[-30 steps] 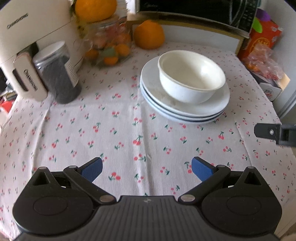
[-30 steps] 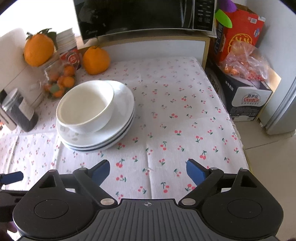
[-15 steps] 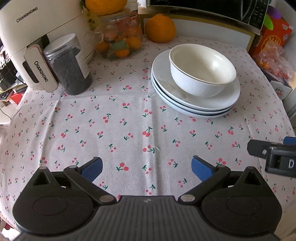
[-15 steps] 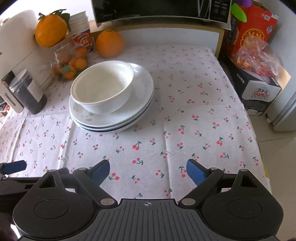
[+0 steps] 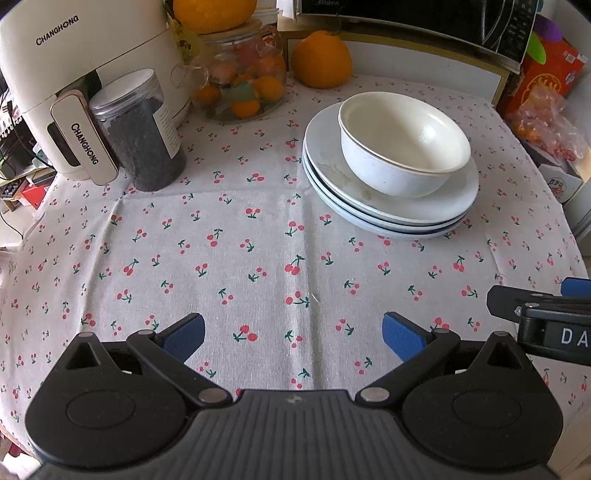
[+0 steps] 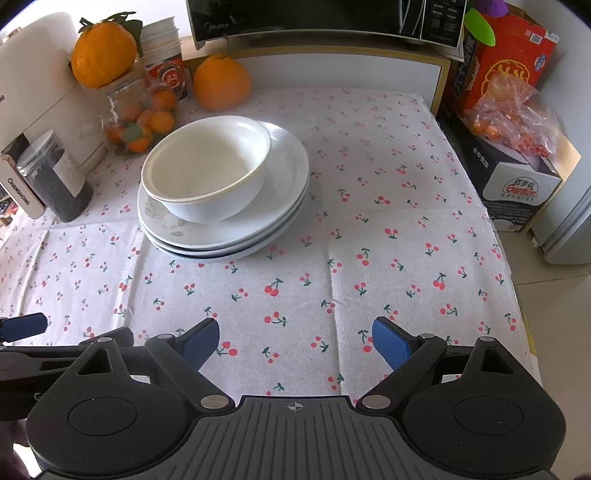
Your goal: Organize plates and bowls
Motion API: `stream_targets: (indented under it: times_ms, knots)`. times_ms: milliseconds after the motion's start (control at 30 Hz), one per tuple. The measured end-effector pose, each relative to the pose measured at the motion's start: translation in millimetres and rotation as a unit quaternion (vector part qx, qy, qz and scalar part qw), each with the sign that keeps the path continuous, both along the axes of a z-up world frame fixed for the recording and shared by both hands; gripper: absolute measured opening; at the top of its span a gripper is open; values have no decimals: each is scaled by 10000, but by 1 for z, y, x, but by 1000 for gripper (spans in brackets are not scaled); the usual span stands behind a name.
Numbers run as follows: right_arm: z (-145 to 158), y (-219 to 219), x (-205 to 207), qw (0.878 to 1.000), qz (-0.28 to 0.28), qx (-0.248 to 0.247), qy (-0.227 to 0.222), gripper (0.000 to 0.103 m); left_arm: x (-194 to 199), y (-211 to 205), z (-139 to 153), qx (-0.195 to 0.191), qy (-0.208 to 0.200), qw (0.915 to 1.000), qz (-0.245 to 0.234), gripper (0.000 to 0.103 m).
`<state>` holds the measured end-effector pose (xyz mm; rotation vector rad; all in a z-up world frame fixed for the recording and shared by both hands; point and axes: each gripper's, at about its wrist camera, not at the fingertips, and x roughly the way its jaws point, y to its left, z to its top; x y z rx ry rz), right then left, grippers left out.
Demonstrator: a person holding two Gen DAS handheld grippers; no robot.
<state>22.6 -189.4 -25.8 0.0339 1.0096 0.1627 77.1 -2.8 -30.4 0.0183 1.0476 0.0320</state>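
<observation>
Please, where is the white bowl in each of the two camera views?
Left wrist view: the white bowl is upper right of centre, on the stacked plates.
Right wrist view: the bowl is upper left of centre, on the same plates.
Shared landmark: the orange behind the plates.

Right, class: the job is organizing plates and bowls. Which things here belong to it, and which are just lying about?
Job: bowl; plates; left gripper; right gripper.

Lying about: oranges; fruit jar; dark jar; white appliance; microwave; boxes.
</observation>
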Motion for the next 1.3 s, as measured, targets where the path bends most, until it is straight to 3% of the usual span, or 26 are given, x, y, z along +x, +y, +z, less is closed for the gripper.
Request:
stream_targets:
  times_ms: [1300]
  knots:
    - [0,1,1,10000,-1,-15,2,92,-1,-1,3,-6,-71,10000,-1,102]
